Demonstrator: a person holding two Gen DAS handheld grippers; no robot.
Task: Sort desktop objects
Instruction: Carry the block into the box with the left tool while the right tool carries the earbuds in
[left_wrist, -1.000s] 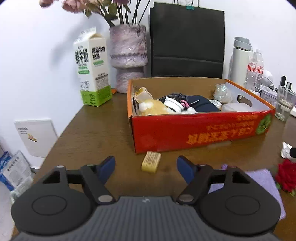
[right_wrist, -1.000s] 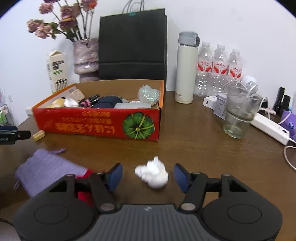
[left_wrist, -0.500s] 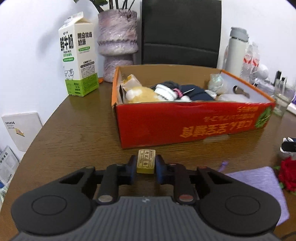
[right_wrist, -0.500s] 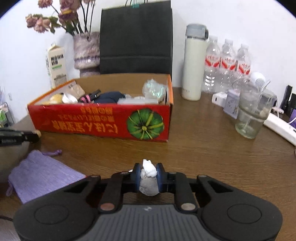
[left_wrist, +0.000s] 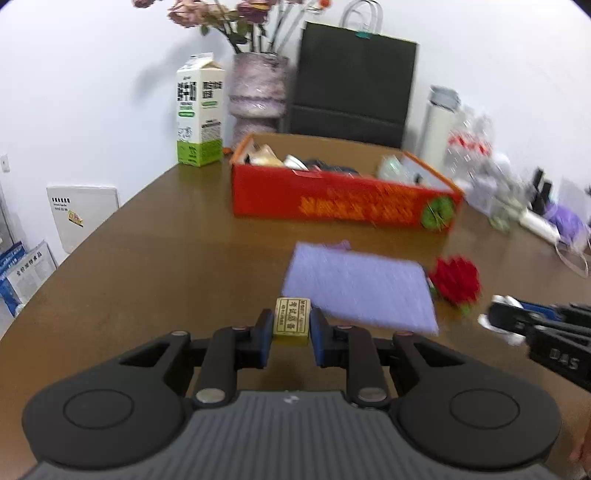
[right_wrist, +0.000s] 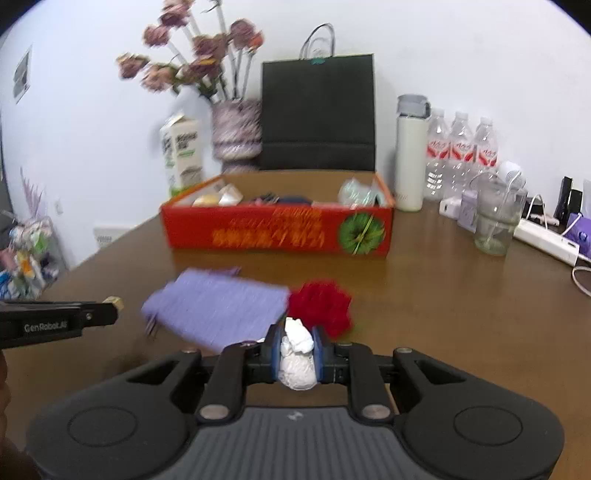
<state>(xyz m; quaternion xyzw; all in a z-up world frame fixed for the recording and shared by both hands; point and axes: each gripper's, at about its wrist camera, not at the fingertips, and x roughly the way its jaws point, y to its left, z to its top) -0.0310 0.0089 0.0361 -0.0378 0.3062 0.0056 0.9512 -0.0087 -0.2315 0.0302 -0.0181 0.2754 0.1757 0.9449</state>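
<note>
The left gripper (left_wrist: 291, 334) is clamping a small yellow rectangular block with a printed label (left_wrist: 291, 321) between its blue-padded fingers, closed only as far as the block's sides allow, and is carrying it clear of the brown wooden table (left_wrist: 155, 266). The right gripper (right_wrist: 296, 354) is pinching a crumpled white paper wad (right_wrist: 296, 356) in the same way, squeezed nearly together because the paper gives. Both pieces are being held up front in the pads, probably so they can drop cleanly when the fingers part. The open red cardboard box with a green pumpkin print (right_wrist: 277, 232), already holding a jumble of small items, is standing well ahead of both grippers and is the likely destination. A flat lilac knitted pouch (right_wrist: 218, 306) and a red fabric rose (right_wrist: 319, 304) are lying just beside each other on the table between the grippers and the box, apparently waiting their turn. Both views are blurring, suggesting the grippers are travelling.
</note>
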